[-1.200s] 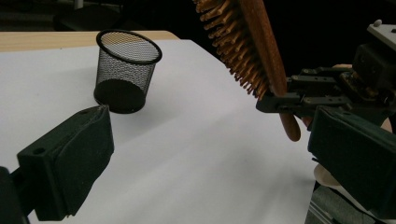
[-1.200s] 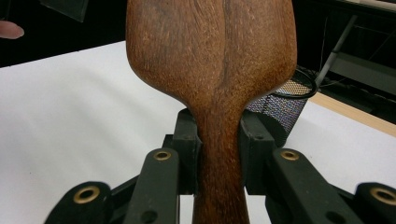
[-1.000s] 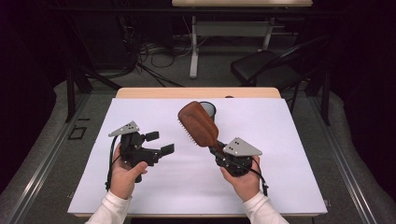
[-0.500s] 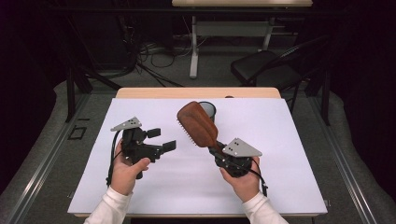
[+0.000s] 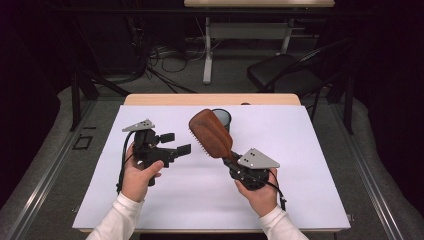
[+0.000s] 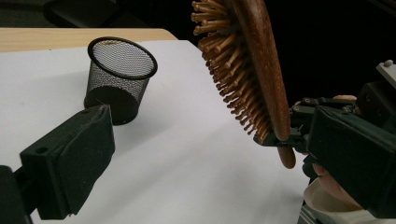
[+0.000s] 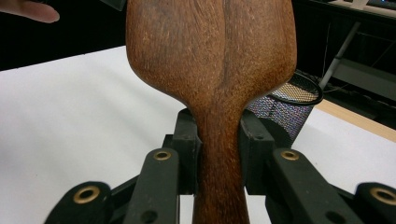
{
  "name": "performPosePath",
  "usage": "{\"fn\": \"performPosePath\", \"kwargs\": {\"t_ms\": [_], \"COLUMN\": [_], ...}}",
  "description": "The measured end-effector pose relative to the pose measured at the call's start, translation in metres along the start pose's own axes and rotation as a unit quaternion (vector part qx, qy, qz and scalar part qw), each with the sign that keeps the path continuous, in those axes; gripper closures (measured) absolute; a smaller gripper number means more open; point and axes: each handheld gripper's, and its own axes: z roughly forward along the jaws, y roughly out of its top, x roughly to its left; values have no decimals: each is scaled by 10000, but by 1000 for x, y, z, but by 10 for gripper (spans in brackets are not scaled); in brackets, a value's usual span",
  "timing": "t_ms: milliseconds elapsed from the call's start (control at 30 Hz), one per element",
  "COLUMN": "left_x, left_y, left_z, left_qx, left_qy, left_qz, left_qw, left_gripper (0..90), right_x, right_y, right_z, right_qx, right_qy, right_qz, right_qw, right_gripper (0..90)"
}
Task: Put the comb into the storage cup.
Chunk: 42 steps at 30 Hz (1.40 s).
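The right hand-held gripper (image 5: pixel 234 161) pinches a wooden brush (image 5: pixel 210 133) by its handle, with one black pad on each side of the narrow neck, as the right gripper view shows close up (image 7: pixel 219 149). The brush is held off the table (image 5: pixel 310 150), tilted, its head rising up and toward the far edge from the jaws. In the high view its smooth brown back faces up and to the right, and the bristles face the left side. In the left gripper view the bristles (image 6: pixel 229 70) point toward the left hand-held gripper, and the end of the handle sticks out below the right jaws.

The left hand-held gripper (image 5: pixel 172 142) is held above the left half of the table, its jaws spread and nothing between them. It points toward the brush and stands apart from it. One of its pads (image 6: pixel 70 158) shows large at the lower left of its own view.

A black mesh cup (image 5: pixel 221 119) stands upright near the middle of the far edge, just behind the brush head in the high view. It is seen open-topped in the left gripper view (image 6: pixel 119 77) and behind the brush in the right gripper view (image 7: pixel 289 109).

A white sheet covers most of the table, leaving a wooden strip bare along the far edge.
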Motion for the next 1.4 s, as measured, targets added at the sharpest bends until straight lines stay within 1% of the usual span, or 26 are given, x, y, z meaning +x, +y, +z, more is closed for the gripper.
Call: {"fn": "performPosePath", "kwargs": {"t_ms": [133,300,467,533,867,1400], "left_x": [0,-2,-5,-6,-9,-10], "left_y": [4,9,15,18,29,38], "left_z": [3,6,10,11,19,32], "left_qx": [73,109,135,146,206,261], "left_qy": [40,51,-4,-24,-23,-33], "left_qz": [20,34,10,30,3,-75], "left_qw": [10000,9999,9999,9999,9998,9996], "left_gripper": [20,23,25,25,34,73], "right_x": [0,1,1,1,1,2], "right_y": [0,-1,0,0,0,1], "right_z": [1,1,1,1,0,-1], "right_qx": [21,23,32,27,4,-47], "right_qy": [5,15,23,21,13,28], "right_qz": [-10,-8,-10,-13,6,-18], "right_qw": [10000,10000,10000,10000,10000,10000], "right_gripper": [722,722,722,722,722,722]}}
